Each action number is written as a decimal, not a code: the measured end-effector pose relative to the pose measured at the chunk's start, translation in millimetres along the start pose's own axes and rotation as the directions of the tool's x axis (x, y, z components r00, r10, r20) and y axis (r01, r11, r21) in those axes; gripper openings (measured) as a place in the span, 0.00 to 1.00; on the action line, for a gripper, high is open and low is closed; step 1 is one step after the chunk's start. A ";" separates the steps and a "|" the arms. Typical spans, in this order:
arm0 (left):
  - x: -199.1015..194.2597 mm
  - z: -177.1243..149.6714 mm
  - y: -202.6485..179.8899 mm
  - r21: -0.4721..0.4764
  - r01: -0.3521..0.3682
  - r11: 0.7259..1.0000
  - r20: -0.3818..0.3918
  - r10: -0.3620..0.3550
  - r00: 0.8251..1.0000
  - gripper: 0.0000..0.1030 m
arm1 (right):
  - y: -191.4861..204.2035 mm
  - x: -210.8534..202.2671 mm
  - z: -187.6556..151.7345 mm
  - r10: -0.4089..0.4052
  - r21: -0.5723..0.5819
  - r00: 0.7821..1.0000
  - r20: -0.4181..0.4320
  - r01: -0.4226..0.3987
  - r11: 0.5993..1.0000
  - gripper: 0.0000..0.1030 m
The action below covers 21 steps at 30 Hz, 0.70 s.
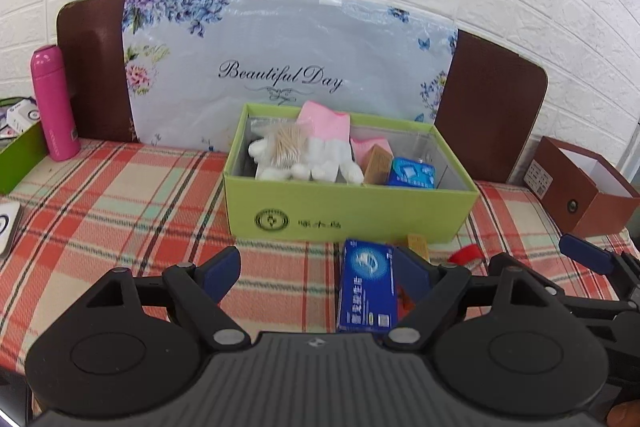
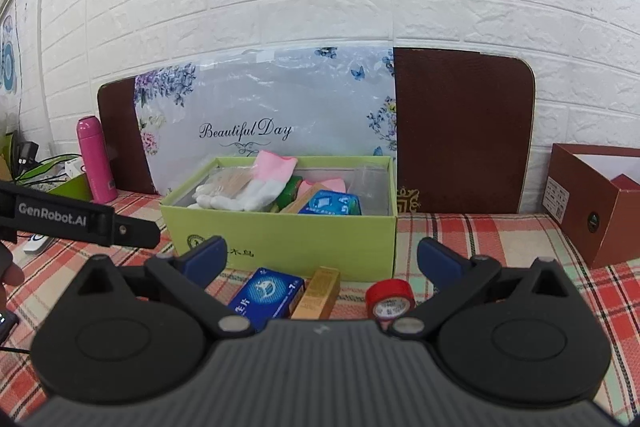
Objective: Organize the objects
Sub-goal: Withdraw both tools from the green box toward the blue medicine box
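A green box (image 1: 352,211) (image 2: 304,239) stands on the plaid cloth, holding pink-and-white gloves (image 1: 320,151) (image 2: 256,187), a bag of toothpicks (image 1: 286,143), a tan block (image 1: 377,163) and a blue pack (image 1: 412,173) (image 2: 332,205). In front of it lie a blue carton (image 1: 366,285) (image 2: 268,297), a gold box (image 2: 318,293) (image 1: 418,243) and a red tape roll (image 2: 390,297) (image 1: 464,253). My left gripper (image 1: 316,273) is open, the blue carton by its right finger. My right gripper (image 2: 320,259) is open above the carton, gold box and tape.
A pink bottle (image 1: 56,103) (image 2: 96,159) stands at the back left. A brown open box (image 1: 584,183) (image 2: 592,203) sits at the right. A floral bag (image 1: 288,67) and brown board (image 2: 460,131) lean on the brick wall. Another green tray (image 1: 20,155) is at far left.
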<state>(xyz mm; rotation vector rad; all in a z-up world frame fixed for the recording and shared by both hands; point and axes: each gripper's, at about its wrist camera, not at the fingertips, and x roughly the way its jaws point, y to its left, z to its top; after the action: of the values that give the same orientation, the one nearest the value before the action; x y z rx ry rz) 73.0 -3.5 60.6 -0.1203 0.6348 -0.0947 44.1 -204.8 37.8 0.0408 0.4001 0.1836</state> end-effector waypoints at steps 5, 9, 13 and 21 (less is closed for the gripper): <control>-2.1 -17.4 0.1 0.002 -0.017 1.000 -0.027 0.017 1.000 0.84 | -0.5 -7.9 -14.5 -0.014 -0.001 1.000 -0.026 0.014 1.000 1.00; -0.2 -28.8 2.1 -0.004 -0.018 1.000 -0.054 0.018 0.998 0.84 | -1.1 -9.8 -25.1 -0.005 0.010 0.999 -0.043 0.006 1.000 1.00; 5.9 -38.9 3.1 0.004 -0.013 1.000 -0.066 0.013 0.998 0.84 | 1.6 -7.6 -37.1 0.007 -0.004 0.997 -0.078 -0.008 1.000 1.00; 39.7 -53.7 -3.1 0.013 0.052 0.999 -0.108 -0.050 0.993 0.84 | -1.3 -0.7 -58.5 0.010 -0.001 0.990 -0.141 -0.010 1.000 1.00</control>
<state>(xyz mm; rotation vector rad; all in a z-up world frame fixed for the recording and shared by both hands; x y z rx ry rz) 72.6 -16.0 -5.1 -0.1169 0.7383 -0.1562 20.8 -206.0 -15.9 0.0279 0.5406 0.1975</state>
